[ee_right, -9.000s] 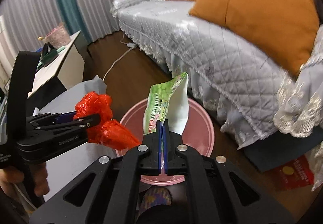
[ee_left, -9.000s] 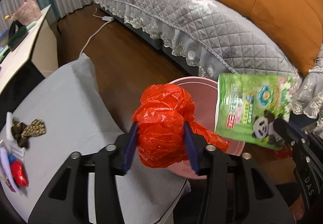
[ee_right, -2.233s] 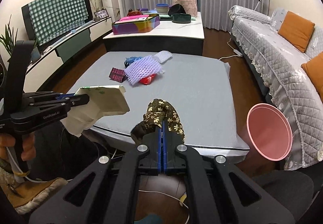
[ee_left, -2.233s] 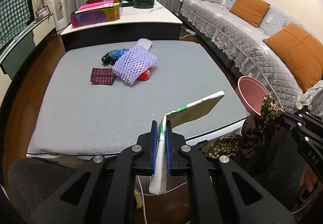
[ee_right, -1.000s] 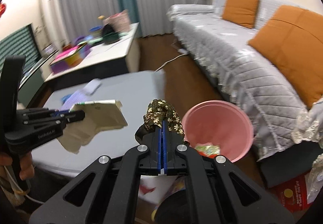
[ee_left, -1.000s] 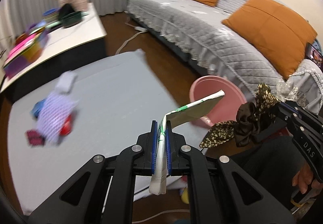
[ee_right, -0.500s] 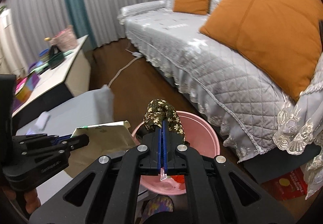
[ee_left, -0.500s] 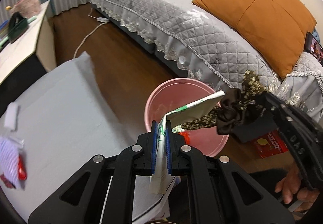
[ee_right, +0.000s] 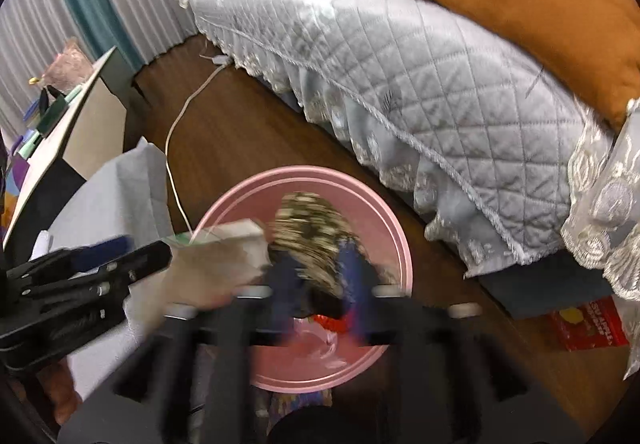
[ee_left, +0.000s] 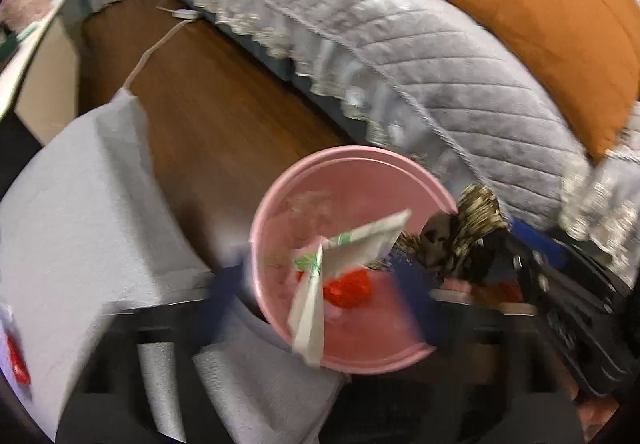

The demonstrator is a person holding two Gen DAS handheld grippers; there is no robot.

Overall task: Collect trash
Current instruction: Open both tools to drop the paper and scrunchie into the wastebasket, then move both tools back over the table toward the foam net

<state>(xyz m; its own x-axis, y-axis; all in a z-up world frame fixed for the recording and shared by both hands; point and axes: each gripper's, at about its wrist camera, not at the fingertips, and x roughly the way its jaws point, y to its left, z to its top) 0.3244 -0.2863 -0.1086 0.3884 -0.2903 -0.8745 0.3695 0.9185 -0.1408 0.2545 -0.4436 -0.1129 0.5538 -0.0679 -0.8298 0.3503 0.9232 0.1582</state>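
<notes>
At the far left of the left wrist view, a grey padded table (ee_left: 80, 228) carries a small red scrap (ee_left: 18, 360) near its edge, with a white cable (ee_left: 148, 55) trailing across the brown wood floor (ee_left: 208, 99) behind it. Moving right, the left gripper (ee_left: 320, 296) hangs above a pink bin (ee_left: 280, 203) standing on the floor beside the table. Its jaws have just been opening and now stand wide, the blue pads blurred on either side of a folded white-and-green paper packet (ee_left: 352, 248) that sits between them without being pressed, over the bin's mouth. A crumpled red bag (ee_left: 348, 288) lies inside the bin beneath it. Farther right, the right gripper (ee_left: 472, 248) reaches in over the bin's rim with a dark, flower-patterned cloth (ee_left: 476, 215) at its tip. Beyond it runs a grey quilted sofa (ee_left: 400, 43) with an orange cushion (ee_left: 540, 11).

From the right wrist camera, the left gripper (ee_right: 136, 250) enters at the left with the packet (ee_right: 216, 260) at its tip. In the middle, the right gripper (ee_right: 316, 272) has also just been opening its jaws; they stand apart, the patterned cloth (ee_right: 312, 232) loose between the blurred blue pads above the pink bin (ee_right: 384, 219). At the right, a red packet (ee_right: 588, 324) lies on the floor by the sofa (ee_right: 400, 83).
</notes>
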